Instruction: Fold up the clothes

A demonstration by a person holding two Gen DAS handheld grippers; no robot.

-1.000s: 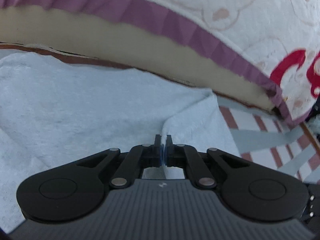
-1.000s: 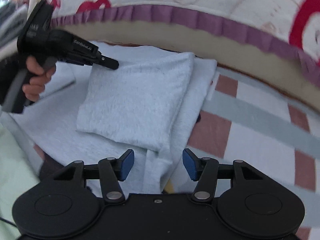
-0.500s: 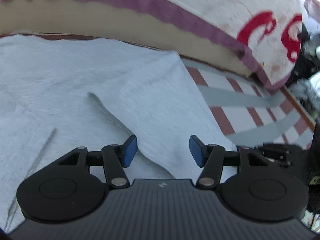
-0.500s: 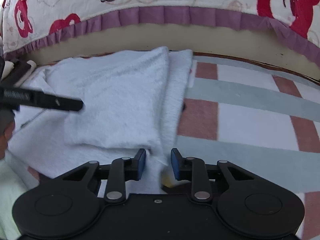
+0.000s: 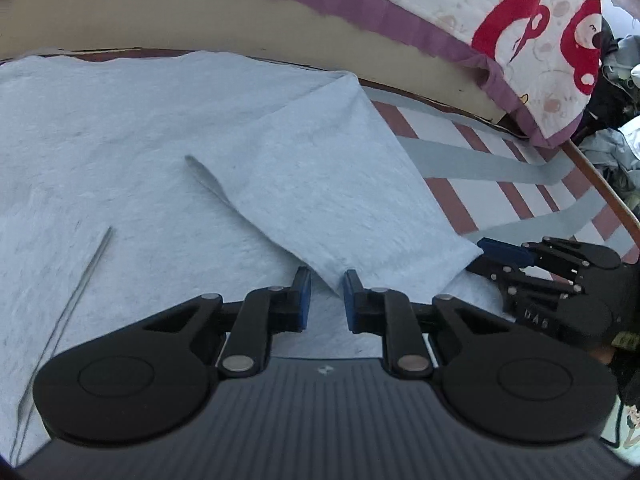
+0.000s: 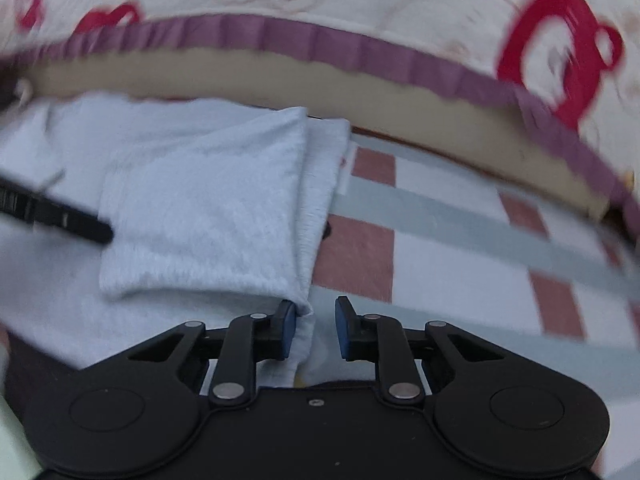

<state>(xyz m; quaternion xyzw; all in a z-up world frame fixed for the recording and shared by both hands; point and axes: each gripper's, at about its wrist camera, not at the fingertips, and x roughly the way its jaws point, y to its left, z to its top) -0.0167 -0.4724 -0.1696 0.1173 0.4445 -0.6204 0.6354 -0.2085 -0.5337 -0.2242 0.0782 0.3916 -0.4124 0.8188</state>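
A pale blue-grey garment (image 5: 168, 128) lies flat on the checked sheet, with a flap (image 5: 332, 184) folded over onto it. The flap's near left corner sits between the jaws of my left gripper (image 5: 326, 294), which are closing; a gap shows on both sides of the cloth. In the right wrist view the same flap (image 6: 208, 208) ends at my right gripper (image 6: 316, 320), whose jaws are also closing. The cloth's edge (image 6: 306, 312) rests against the left pad there, and the right pad stands apart. Each gripper shows in the other's view: the right gripper (image 5: 504, 252), the left gripper (image 6: 80, 230).
A bed edge with a purple frill (image 6: 320, 40) and a white printed quilt (image 5: 520, 8) runs along the far side. The red, white and grey checked sheet (image 6: 440, 248) spreads to the right. Dark clutter (image 5: 616, 92) sits at the far right.
My left gripper, shut a second ago, opened and drew back to the flap's near corner, then narrowed. My right gripper's jaws narrowed around the flap's other near corner.
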